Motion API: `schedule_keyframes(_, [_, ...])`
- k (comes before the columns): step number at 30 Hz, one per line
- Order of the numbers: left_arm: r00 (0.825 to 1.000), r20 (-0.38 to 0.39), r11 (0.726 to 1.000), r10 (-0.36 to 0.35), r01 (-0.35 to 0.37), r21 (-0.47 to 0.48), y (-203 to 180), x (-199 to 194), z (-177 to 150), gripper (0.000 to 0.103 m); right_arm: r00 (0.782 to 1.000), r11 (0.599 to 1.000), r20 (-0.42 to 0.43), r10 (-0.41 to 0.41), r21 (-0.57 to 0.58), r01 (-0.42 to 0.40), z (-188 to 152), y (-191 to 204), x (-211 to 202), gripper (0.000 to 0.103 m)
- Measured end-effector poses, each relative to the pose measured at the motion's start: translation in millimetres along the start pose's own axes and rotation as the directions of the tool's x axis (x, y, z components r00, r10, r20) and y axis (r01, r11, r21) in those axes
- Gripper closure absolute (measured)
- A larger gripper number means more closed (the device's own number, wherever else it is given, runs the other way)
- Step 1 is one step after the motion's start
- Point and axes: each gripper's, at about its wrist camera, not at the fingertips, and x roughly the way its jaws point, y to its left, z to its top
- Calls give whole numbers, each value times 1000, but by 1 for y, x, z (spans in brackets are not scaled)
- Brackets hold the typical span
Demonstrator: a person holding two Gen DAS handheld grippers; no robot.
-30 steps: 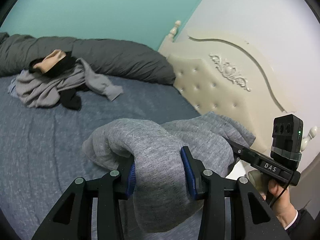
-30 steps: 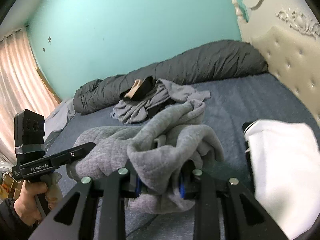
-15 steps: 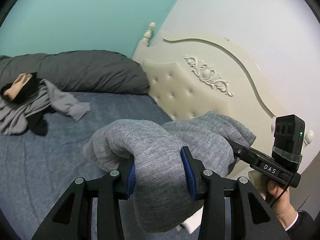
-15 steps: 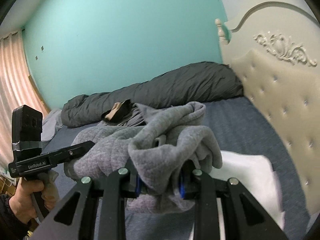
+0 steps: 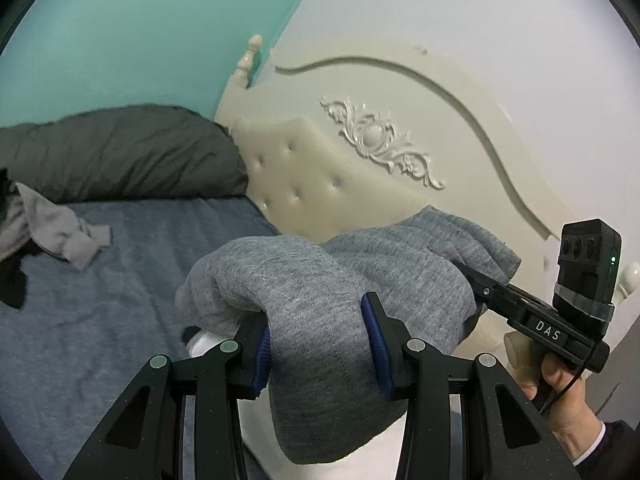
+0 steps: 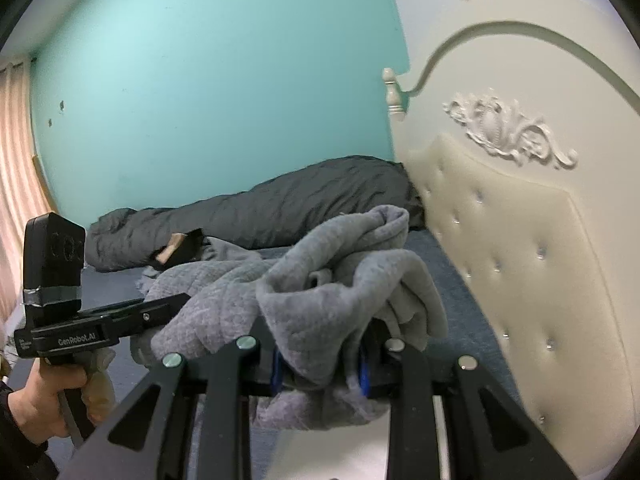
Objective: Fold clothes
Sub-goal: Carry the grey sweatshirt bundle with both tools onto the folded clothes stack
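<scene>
Grey and soft, the folded garment (image 5: 320, 320) hangs in the air above the bed (image 5: 120, 320), held up at both ends. It is a thick knit, bundled into a fat roll, with a paler fuzzy inside that shows in the right wrist view.

Close to the camera in the left wrist view, the left hand-held gripper (image 5: 318, 344) squeezes one thick end of the garment between its blue pads (image 5: 374, 340), and the cloth droops down past them. In the right wrist view, the right hand-held gripper (image 6: 320, 372) pinches the other end, with its pads closer together and bunched folds piled up over them.

Each view also shows the other tool. The left view shows a hand (image 5: 560, 396) with a dark sleeve gripping a black handle marked DAS. The right view shows the other hand (image 6: 52, 396) gripping a handle marked GenRobot.AI.

Something white (image 6: 340, 452) lies on the bed right under the garment.

Farther off, a pile of grey and black clothes (image 5: 44, 236) lies on the blue-grey bed cover. Only the right view shows a tan piece (image 6: 170, 250) in that pile and a striped curtain (image 6: 16, 208) at the left edge. A dark grey quilt (image 6: 280, 208) lies rolled along the teal wall (image 6: 200, 80). The cream padded headboard (image 5: 360, 176) with carved swirls stands at the right.
</scene>
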Motion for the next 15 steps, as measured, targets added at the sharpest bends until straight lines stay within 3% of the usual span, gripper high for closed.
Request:
schedule_keyframes(7, [991,-132,1000,0,-4,-30,4,62,-56,58,993,997,-116,-24,65,32,-70,-46,24,77])
schedule_keyframes(15, [976,-217,999,-27,17,-46,-6,65,-96,58,982,988,-189,22,153,7,-116,-65,11,76])
